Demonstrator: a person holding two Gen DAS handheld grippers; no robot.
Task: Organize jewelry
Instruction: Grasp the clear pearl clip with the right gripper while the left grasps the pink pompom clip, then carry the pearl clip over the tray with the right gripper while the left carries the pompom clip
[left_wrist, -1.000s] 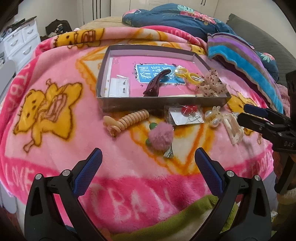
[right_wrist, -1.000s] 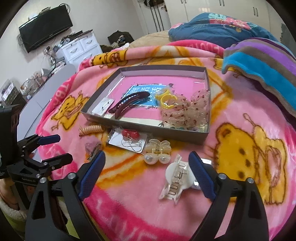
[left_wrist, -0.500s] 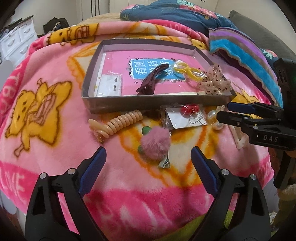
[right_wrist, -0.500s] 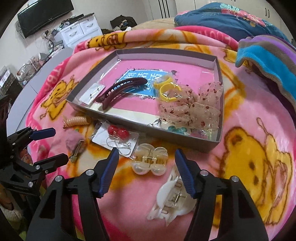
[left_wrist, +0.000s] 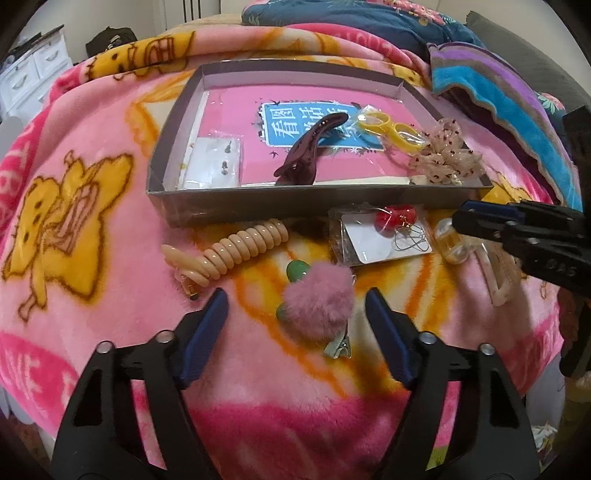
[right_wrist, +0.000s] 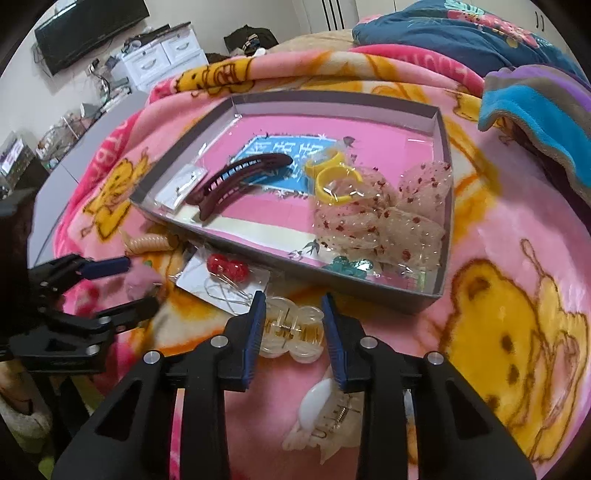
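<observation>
A grey box (left_wrist: 280, 212) (right_wrist: 441, 206) on the pink blanket holds a maroon hair clip (left_wrist: 306, 147) (right_wrist: 236, 181), yellow rings (left_wrist: 391, 129) (right_wrist: 332, 181), a spotted bow (left_wrist: 443, 158) (right_wrist: 384, 218) and an earring card (left_wrist: 218, 162). My left gripper (left_wrist: 297, 302) is open, its jaws either side of a pink pompom clip (left_wrist: 319, 304) (right_wrist: 138, 280). My right gripper (right_wrist: 293, 314) (left_wrist: 476, 221) has closed in around a clear claw clip (right_wrist: 291, 332) (left_wrist: 452, 240); contact is unclear.
In front of the box lie a peach spiral hair tie (left_wrist: 225, 254) (right_wrist: 147, 242), a card with red earrings (left_wrist: 384, 236) (right_wrist: 225, 273) and a white claw clip (right_wrist: 325, 410) (left_wrist: 498, 273). A striped blanket (left_wrist: 498, 103) lies to the right. Drawers (right_wrist: 162, 55) stand behind the bed.
Both grippers moved forward and down. The left gripper's jaws narrowed around the pompom clip. The right gripper's jaws narrowed around the clear claw clip.
</observation>
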